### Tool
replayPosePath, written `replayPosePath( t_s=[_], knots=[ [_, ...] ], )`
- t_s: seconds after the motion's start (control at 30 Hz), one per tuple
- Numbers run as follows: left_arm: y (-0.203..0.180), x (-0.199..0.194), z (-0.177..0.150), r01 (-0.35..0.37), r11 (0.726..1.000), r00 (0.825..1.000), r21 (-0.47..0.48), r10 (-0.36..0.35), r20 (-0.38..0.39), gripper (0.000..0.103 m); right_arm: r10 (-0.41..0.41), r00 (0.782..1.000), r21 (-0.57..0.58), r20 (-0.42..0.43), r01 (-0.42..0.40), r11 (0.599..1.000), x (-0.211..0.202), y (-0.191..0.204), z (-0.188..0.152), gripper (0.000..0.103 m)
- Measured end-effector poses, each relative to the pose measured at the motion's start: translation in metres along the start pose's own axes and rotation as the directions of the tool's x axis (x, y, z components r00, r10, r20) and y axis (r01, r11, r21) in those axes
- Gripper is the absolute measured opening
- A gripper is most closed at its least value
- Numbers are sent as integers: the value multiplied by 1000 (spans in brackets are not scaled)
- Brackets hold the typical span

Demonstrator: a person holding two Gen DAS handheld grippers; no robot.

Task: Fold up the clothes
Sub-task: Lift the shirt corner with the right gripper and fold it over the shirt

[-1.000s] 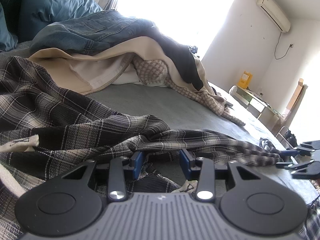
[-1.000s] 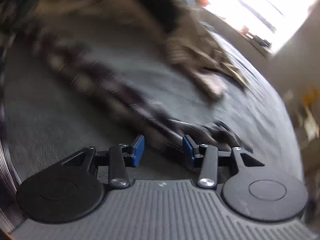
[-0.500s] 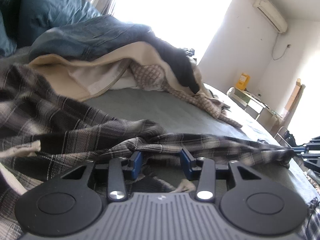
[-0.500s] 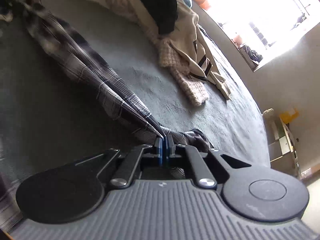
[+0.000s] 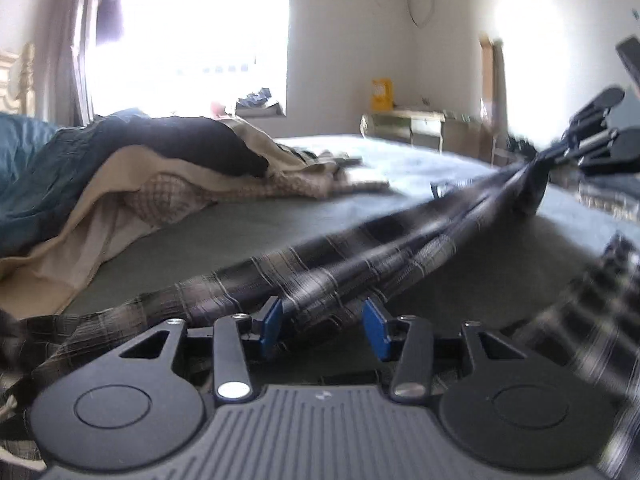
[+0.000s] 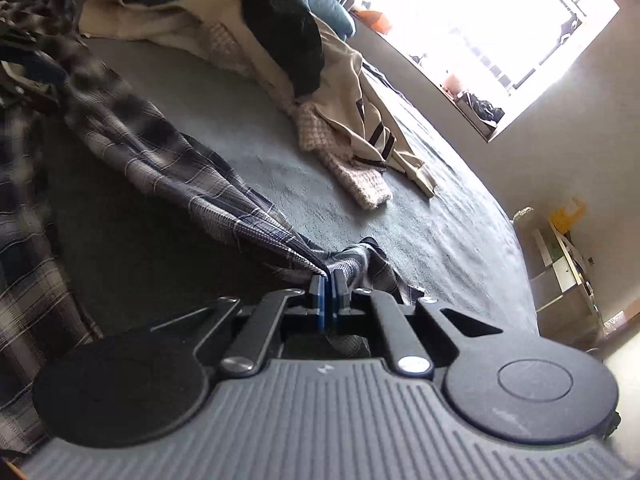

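Observation:
A dark plaid shirt (image 6: 172,152) stretches in a taut bunched band across the grey bed (image 6: 280,168). My right gripper (image 6: 328,280) is shut on its end, the blue pads pinching the cloth, which is lifted off the bed. In the left wrist view the same shirt (image 5: 400,240) runs from the lower left up to the right gripper (image 5: 560,152) at the far right. My left gripper (image 5: 325,326) stands open low over the bed, and the band of plaid cloth passes between its blue pads (image 5: 274,320) without being squeezed.
A pile of other clothes lies at the head of the bed: a beige garment (image 5: 100,216), a black one (image 5: 208,144), denim (image 5: 36,184) and a checked knit (image 6: 360,184). A bright window (image 6: 500,28) and a low shelf (image 6: 568,264) stand beyond the bed.
The right gripper shut on the shirt's end and rose, pulling the cloth taut. The left gripper rolled and swung to the right along the shirt, still open.

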State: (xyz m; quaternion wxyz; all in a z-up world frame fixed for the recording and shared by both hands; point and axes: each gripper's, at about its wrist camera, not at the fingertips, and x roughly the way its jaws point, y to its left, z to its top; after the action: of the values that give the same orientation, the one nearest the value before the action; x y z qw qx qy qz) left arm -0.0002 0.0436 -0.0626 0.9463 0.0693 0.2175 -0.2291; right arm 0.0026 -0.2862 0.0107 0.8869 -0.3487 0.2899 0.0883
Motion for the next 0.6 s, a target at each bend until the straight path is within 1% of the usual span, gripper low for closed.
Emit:
replayPosePath(
  t_s=[0.1,0.17,0.23,0.33,0.43,0.53,0.6],
  knots=[
    [-6,9,-5,1,999,998,35,1,-59,46,22,999,0,-24,-22,1000,4,4,-18,1],
    [-7,12,-6,1,999,996,40,3,-90,46,57,997,34,-59,-55,998,13,9,-34,1],
    [-8,15,-6,-2,999,993,45,7,-115,45,82,992,37,-94,-79,996,22,17,-48,1],
    [-7,12,-6,18,999,990,26,-14,-141,45,113,984,29,-135,-110,994,30,28,-63,1],
    [-2,6,-2,40,999,990,-6,-41,-137,44,143,976,40,-164,-139,990,31,29,-71,2],
    [3,-2,0,42,998,992,-56,-49,-114,45,181,972,114,-147,-165,980,22,9,-66,6],
    [7,-2,1,30,995,993,-91,-40,-107,45,257,963,182,-82,-239,954,7,-9,-62,11]
  ],
)
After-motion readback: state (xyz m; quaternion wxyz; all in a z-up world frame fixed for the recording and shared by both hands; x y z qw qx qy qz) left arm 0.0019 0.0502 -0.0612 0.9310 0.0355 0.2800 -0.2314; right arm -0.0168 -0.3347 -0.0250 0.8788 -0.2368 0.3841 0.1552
